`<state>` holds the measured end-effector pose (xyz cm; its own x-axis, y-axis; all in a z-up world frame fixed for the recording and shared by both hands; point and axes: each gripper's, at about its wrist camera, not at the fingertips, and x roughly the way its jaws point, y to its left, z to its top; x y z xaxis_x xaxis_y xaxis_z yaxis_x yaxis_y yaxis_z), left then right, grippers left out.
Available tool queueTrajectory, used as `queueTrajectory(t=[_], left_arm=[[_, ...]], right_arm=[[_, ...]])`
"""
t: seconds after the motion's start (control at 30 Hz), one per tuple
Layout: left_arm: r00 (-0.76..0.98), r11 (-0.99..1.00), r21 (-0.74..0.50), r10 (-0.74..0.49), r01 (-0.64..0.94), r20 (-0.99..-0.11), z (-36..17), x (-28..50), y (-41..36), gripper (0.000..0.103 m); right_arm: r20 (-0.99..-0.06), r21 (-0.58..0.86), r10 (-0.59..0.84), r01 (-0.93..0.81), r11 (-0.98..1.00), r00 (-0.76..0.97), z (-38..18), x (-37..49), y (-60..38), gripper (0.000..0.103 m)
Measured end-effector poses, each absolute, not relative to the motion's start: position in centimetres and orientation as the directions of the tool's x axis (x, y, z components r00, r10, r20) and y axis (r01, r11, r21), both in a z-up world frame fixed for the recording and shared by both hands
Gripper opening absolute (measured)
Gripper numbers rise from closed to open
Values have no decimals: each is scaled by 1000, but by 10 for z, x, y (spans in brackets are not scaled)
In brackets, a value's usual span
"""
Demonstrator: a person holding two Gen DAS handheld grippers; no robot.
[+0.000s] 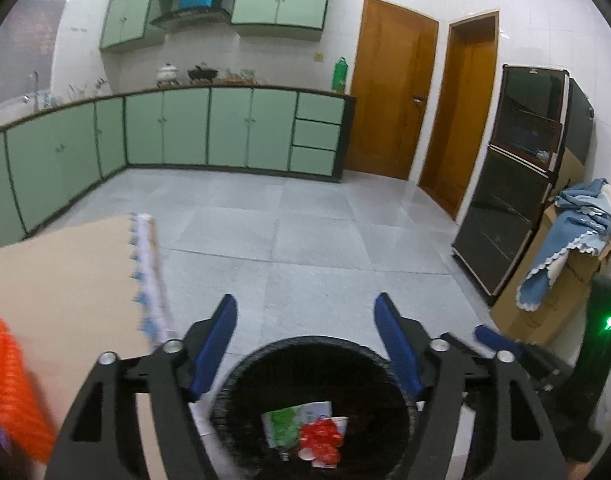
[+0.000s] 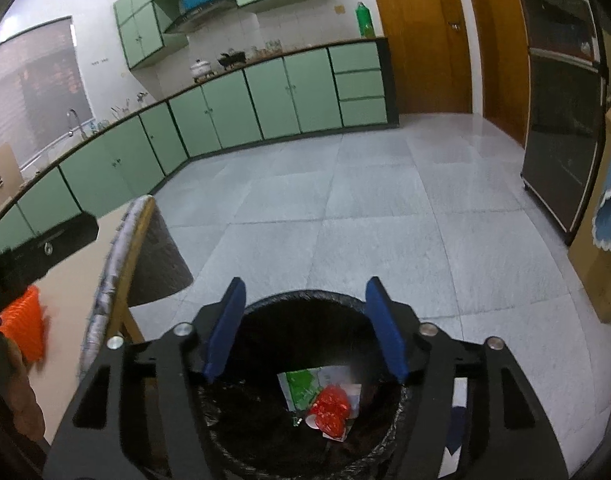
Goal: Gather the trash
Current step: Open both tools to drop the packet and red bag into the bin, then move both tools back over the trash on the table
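A round black bin (image 1: 305, 340) lined with a black bag stands on the floor right under both grippers. Inside it lie a green-and-white packet (image 1: 283, 426) and a crumpled red wrapper (image 1: 323, 440) on a white cup. My left gripper (image 1: 305, 304) hangs open above the bin's mouth with nothing between its blue pads. The right wrist view has the same bin (image 2: 301, 294), packet (image 2: 301, 388) and red wrapper (image 2: 331, 406). My right gripper (image 2: 305, 284) is open over it too, and holds nothing.
A beige table (image 1: 65, 280) with a patterned cloth edge (image 1: 149, 264) stands left of the bin, an orange ribbed item (image 1: 9, 380) on it. Green cabinets (image 1: 185, 132) line the far walls. A dark glass cabinet (image 1: 513, 200) and a cardboard box with blue cloth (image 1: 565, 264) stand to the right.
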<state>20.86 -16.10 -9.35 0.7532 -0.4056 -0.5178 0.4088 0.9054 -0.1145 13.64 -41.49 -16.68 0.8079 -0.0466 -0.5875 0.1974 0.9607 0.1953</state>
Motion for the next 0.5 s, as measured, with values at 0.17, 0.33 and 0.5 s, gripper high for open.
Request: queueTrajectory(t=[0.17, 0.33, 0.5], left_arm=[[810, 942, -90, -324, 323, -488, -76, 191, -110, 86], [856, 976, -38, -206, 214, -474, -66, 169, -49, 90], [871, 995, -10, -89, 96, -483, -64, 148, 13, 91]], right_arm=[[-545, 178, -44, 167, 970, 837, -143, 122, -385, 91], [-522, 165, 6, 94, 982, 853, -125, 116, -349, 94], [-497, 170, 74, 13, 985, 865, -109, 113, -305, 95]])
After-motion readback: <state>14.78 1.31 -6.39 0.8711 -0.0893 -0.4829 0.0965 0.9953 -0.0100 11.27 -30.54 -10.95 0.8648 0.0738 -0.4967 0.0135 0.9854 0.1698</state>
